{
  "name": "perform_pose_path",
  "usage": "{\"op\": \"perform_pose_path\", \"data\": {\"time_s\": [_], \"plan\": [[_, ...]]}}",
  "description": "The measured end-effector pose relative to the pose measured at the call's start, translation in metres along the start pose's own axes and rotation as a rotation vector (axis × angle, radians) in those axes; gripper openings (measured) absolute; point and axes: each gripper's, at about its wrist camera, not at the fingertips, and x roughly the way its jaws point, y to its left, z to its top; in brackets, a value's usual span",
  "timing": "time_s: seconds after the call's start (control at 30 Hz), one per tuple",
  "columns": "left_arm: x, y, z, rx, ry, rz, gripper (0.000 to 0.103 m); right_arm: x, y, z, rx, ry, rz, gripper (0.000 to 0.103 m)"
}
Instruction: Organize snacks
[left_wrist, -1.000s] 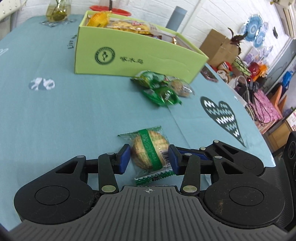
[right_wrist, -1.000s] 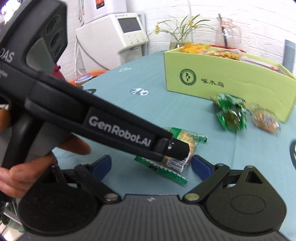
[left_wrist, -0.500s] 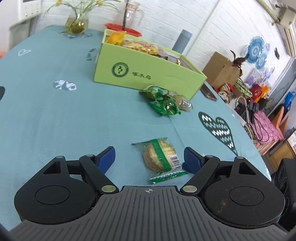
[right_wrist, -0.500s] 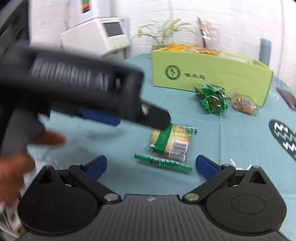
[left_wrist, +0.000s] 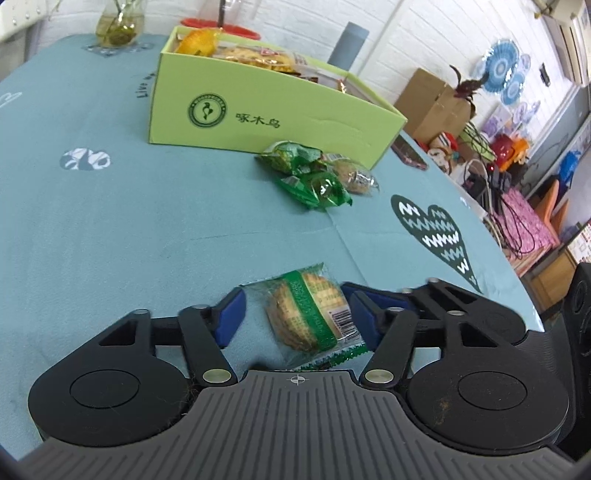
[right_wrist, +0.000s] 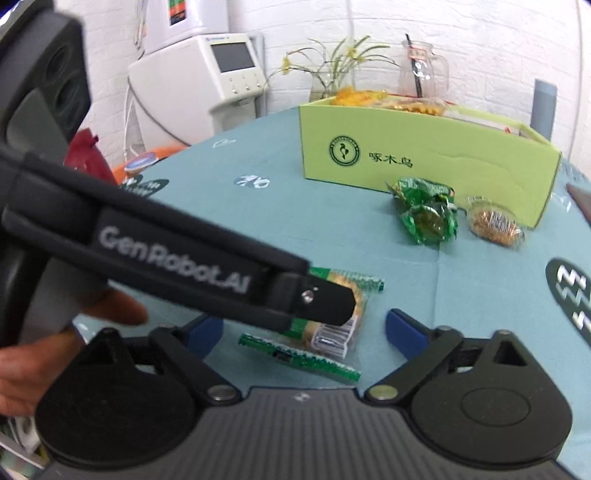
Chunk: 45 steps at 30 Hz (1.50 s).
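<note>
Right wrist view: our left gripper (right_wrist: 332, 306) hides half the biscuit packet (right_wrist: 328, 336). Its jaws bracket the packet (left_wrist: 310, 317), lying lengthwise between them, grip unclear. Right gripper (right_wrist: 306, 328) gapes, empty.

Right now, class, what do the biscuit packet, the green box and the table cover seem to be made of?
Biscuit packet: thin clear plastic film, glossy, crimped ends.
Green box: matte card, probably; its printed face is slightly dented.
Table cover: soft matte cloth, seemingly, with a fold line.
</note>
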Motion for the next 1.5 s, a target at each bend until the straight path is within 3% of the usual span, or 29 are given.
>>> {"op": "perform_pose_path", "data": {"time_s": [0.13,0.33,0.5,0.63,0.77,0.87,0.93,1.07,1.17,1.23,1.37,1.5], "plan": [[0.001,0.000,-0.002,-0.017,0.006,-0.024,0.016,-0.005,-0.009,-0.001,0.063,-0.011,0.034,0.070],[-0.011,-0.012,0.026,-0.030,-0.049,-0.032,0.013,-0.015,-0.019,0.025,0.055,-0.076,0.024,0.071],[-0.022,-0.021,0.097,0.019,-0.183,-0.017,0.015,-0.005,-0.042,0.096,-0.044,-0.183,0.013,0.073],[-0.008,-0.008,0.162,0.034,-0.256,0.025,0.015,0.033,-0.060,0.156,-0.104,-0.220,0.000,0.074],[0.028,0.022,0.212,0.011,-0.248,0.041,0.016,0.086,-0.078,0.195,-0.110,-0.194,-0.002,0.074],[0.064,0.045,0.232,-0.012,-0.200,0.052,0.017,0.123,-0.091,0.204,-0.102,-0.139,-0.001,0.075],[0.085,0.055,0.234,-0.028,-0.170,0.039,0.021,0.144,-0.096,0.201,-0.099,-0.094,0.001,0.079],[0.091,0.058,0.228,-0.003,-0.198,0.042,0.044,0.154,-0.091,0.193,-0.136,-0.117,0.010,0.096],[0.088,0.054,0.227,0.007,-0.199,0.054,0.050,0.152,-0.088,0.194,-0.146,-0.118,-0.003,0.095],[0.079,0.048,0.224,0.002,-0.217,0.041,0.051,0.143,-0.088,0.193,-0.127,-0.130,-0.012,0.093],[0.042,0.024,0.211,0.020,-0.319,0.066,0.071,0.102,-0.092,0.183,-0.099,-0.208,-0.013,0.093],[0.002,0.001,0.180,0.075,-0.372,0.038,0.080,0.050,-0.095,0.156,-0.101,-0.247,-0.070,0.093]]}}
